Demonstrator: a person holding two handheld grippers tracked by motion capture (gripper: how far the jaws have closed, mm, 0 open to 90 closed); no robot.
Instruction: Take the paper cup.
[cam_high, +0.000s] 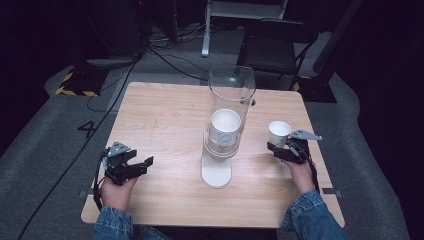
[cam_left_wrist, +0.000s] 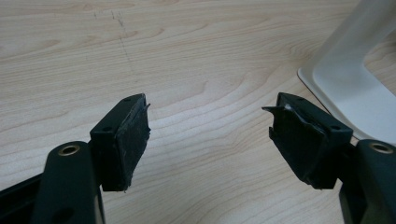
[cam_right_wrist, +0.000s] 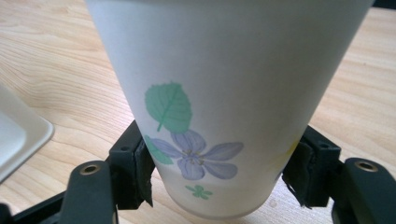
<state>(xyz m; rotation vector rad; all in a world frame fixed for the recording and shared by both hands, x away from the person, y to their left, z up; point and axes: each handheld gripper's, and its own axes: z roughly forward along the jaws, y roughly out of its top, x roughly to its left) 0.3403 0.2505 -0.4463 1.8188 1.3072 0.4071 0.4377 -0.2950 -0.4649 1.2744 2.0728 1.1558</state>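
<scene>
A white paper cup (cam_high: 279, 131) with a leaf and flower print (cam_right_wrist: 224, 70) stands upright at the table's right side. My right gripper (cam_high: 281, 148) (cam_right_wrist: 219, 175) is shut on its lower part, one pad against each side. In the middle of the table stands a cup dispenser: a clear tube (cam_high: 231, 95) on a white base (cam_high: 216, 172), with a stack of white cups (cam_high: 224, 127) inside. My left gripper (cam_high: 141, 159) (cam_left_wrist: 210, 130) is open low over the bare wood at the left, holding nothing. The dispenser's base (cam_left_wrist: 345, 88) lies to that gripper's right.
The wooden table (cam_high: 165, 115) is bare on its left half. A corner of the white base (cam_right_wrist: 18, 135) lies left of the held cup. Beyond the far edge are a black chair (cam_high: 272, 47), floor cables (cam_high: 170, 57) and yellow-black tape (cam_high: 75, 90).
</scene>
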